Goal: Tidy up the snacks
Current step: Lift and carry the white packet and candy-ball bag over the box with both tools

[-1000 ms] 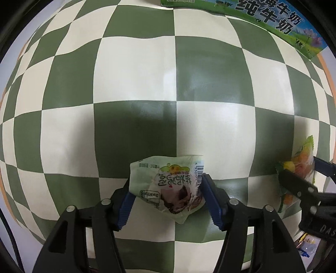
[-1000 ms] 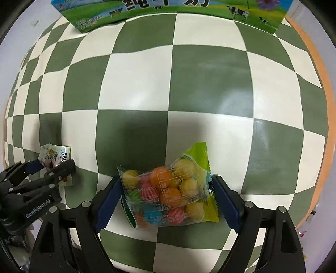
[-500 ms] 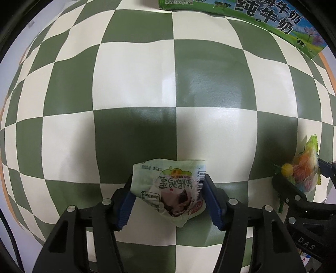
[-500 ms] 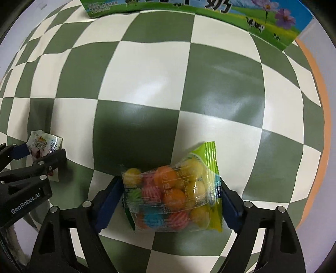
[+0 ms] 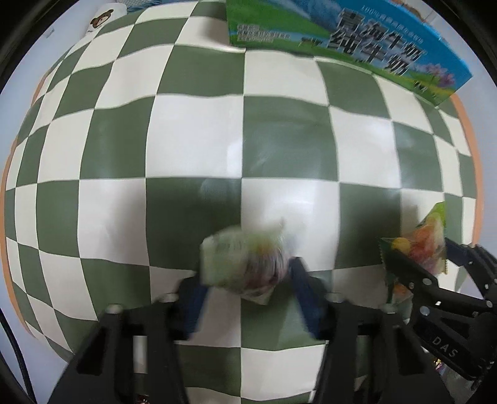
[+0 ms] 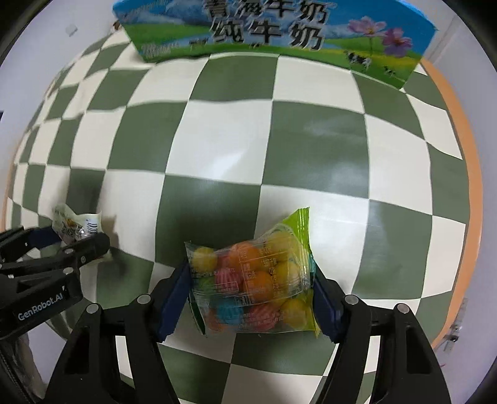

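Note:
My left gripper (image 5: 248, 279) is shut on a small pale-green snack packet (image 5: 245, 264), blurred by motion, held above the checkered tablecloth. My right gripper (image 6: 251, 289) is shut on a clear bag of coloured candy balls (image 6: 251, 279) with a green edge. In the right wrist view the left gripper (image 6: 62, 245) and its packet (image 6: 74, 225) show at the left. In the left wrist view the right gripper (image 5: 428, 267) and the candy bag (image 5: 419, 239) show at the right. A blue and green milk carton box (image 6: 273, 31) stands at the table's far side; it also shows in the left wrist view (image 5: 341, 46).
The green and white checkered tablecloth (image 5: 192, 136) covers the table, with an orange table edge (image 6: 466, 155) at the right. A white item with a bear face (image 5: 102, 18) lies at the far left corner.
Both grippers have lifted and moved forward toward the milk box with their snacks held. The box now looks larger and nearer in both views.

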Action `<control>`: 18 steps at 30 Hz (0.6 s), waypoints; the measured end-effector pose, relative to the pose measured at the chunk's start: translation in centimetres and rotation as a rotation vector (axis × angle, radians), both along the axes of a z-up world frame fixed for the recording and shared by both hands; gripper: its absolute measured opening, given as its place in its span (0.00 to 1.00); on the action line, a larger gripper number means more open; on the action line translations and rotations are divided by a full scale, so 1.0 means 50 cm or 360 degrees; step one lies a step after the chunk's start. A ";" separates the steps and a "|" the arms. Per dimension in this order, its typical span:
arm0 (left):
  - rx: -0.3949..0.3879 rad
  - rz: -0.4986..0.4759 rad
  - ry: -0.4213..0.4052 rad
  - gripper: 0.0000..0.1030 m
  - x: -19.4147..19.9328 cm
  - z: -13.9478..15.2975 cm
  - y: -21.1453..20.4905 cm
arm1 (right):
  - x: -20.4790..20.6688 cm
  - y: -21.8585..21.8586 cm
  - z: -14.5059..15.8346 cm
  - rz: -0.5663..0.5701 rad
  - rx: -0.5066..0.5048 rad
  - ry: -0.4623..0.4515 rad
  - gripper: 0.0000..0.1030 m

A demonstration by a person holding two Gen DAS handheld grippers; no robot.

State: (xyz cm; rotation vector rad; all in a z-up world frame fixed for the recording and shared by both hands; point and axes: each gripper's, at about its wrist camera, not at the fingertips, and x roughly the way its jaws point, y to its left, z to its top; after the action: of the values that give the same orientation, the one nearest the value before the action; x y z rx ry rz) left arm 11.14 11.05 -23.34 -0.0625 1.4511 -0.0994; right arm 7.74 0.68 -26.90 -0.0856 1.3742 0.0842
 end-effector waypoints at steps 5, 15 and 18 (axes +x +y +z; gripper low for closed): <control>-0.0030 -0.0001 0.0006 0.39 0.016 0.010 0.003 | -0.001 -0.022 0.053 -0.0049 0.0113 -0.0055 0.71; -0.0348 0.0155 0.0280 0.61 0.044 -0.098 0.076 | 0.002 -0.085 0.105 -0.0107 0.0172 -0.0060 0.71; -0.0266 0.0155 0.0226 0.55 0.052 -0.093 0.067 | 0.010 -0.083 0.068 -0.0127 0.0193 -0.0029 0.71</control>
State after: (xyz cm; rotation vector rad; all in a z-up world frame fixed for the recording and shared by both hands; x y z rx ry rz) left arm 13.76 14.42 -27.98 -0.2813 1.5768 -0.1389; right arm 8.23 -3.49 -23.48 0.0695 1.3496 0.0994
